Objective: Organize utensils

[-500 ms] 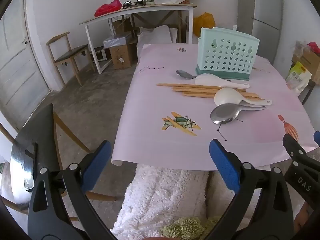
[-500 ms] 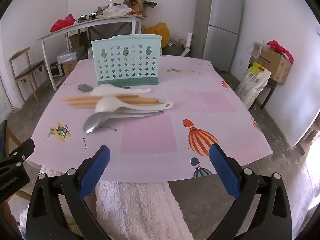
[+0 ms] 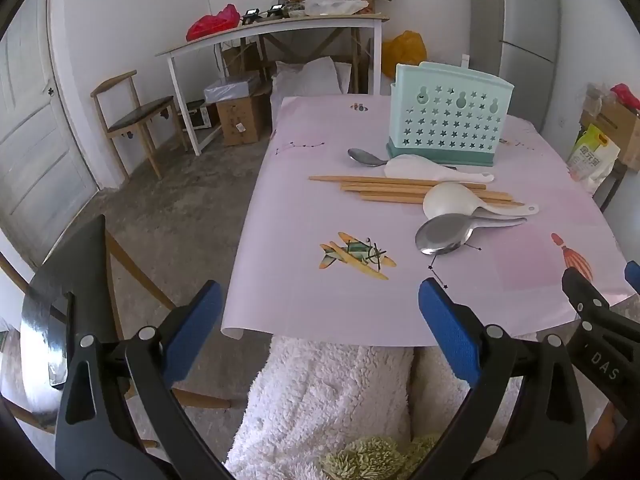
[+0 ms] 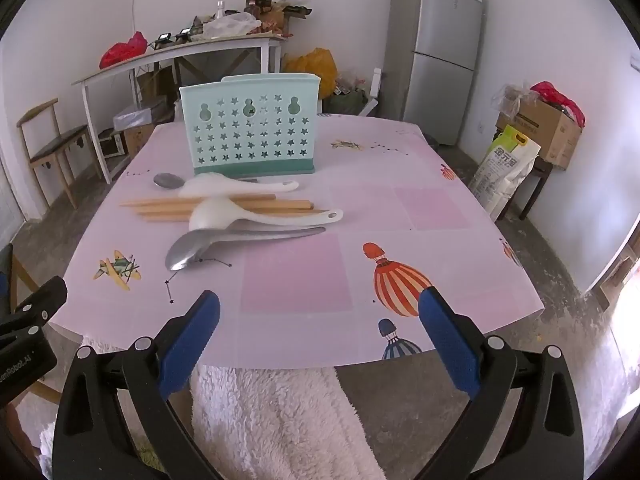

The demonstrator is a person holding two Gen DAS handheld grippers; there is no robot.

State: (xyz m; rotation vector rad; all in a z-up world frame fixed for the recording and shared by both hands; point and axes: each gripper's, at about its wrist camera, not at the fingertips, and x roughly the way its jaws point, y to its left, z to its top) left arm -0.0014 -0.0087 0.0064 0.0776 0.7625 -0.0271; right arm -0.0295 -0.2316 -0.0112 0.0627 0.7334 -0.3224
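Pre-grasp: both grippers (image 3: 320, 308) (image 4: 319, 312) wide open, empty. Utensils loose on counter (image 4: 296, 280). Next: reach metal ladle (image 4: 188, 250), then holder (image 4: 250, 132).

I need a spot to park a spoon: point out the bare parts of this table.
Free: the stretch right of the utensils, between the green holder and the balloon print; also the near strip by the airplane print. Crowded: chopsticks and spoons just before the holder.
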